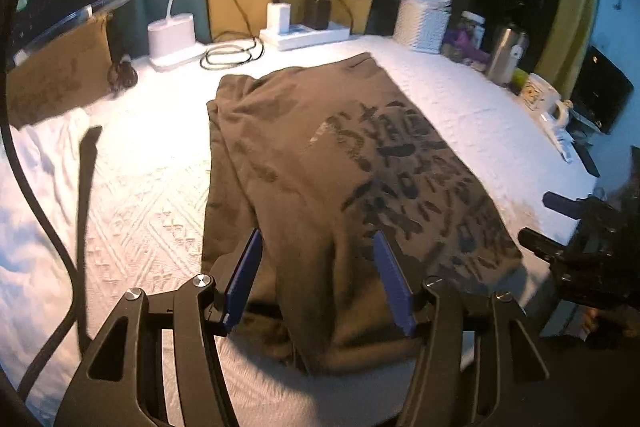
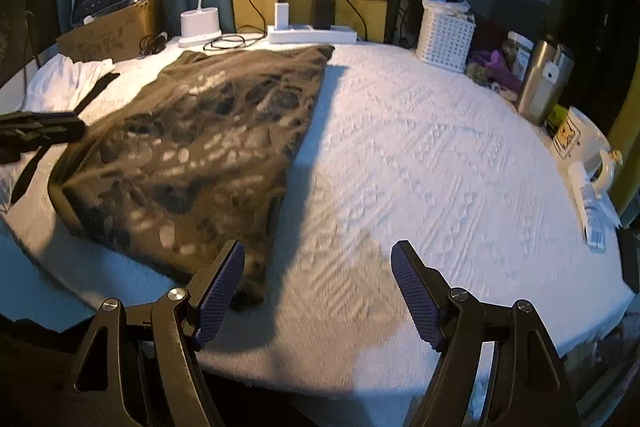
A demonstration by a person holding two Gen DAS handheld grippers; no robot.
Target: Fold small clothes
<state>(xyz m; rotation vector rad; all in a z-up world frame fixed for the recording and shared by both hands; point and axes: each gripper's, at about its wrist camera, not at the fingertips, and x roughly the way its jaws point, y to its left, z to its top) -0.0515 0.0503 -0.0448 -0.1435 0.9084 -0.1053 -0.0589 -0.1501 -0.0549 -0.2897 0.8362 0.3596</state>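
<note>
A brown garment with a dark print (image 1: 320, 147) lies folded lengthwise on the white textured cloth (image 1: 152, 187) that covers the table. My left gripper (image 1: 318, 241) hovers over the garment's near end, its blue pads apart and nothing pinched between them. In the right wrist view the same garment (image 2: 200, 147) lies to the left. My right gripper (image 2: 318, 249) stands open over bare white cloth (image 2: 440, 167), its left pad just beside the garment's near right corner. Each gripper shows at the edge of the other's view: the right gripper (image 1: 560, 227) and the left gripper (image 2: 40, 131).
Along the back stand a lit desk lamp (image 1: 174, 39), a power strip with chargers (image 1: 304, 33), loose cables (image 1: 232, 55) and a cardboard box (image 1: 56, 75). A white basket (image 2: 446, 39), a steel tumbler (image 2: 542, 83) and a mug (image 2: 580, 143) line the right edge. A black strap (image 1: 86, 187) lies left.
</note>
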